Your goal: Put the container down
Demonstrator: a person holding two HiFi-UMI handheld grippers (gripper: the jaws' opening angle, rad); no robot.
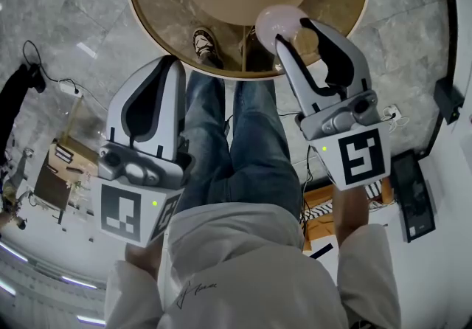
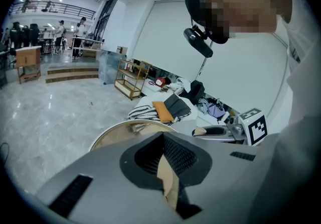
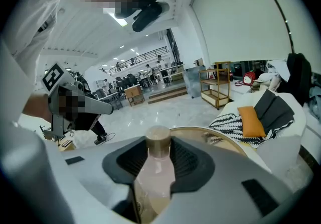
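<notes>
The right gripper [image 1: 295, 31] has its jaws wide apart and squeezes the pink container [image 3: 154, 170] between them, brown cap at the tips, above the round table's [image 1: 158, 10] edge. The left gripper [image 1: 173, 62] is closed and holds nothing

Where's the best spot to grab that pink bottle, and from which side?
Grip the pink bottle across its round body, below the brown cap, coming from the side. The right gripper holds it that way now.
</notes>
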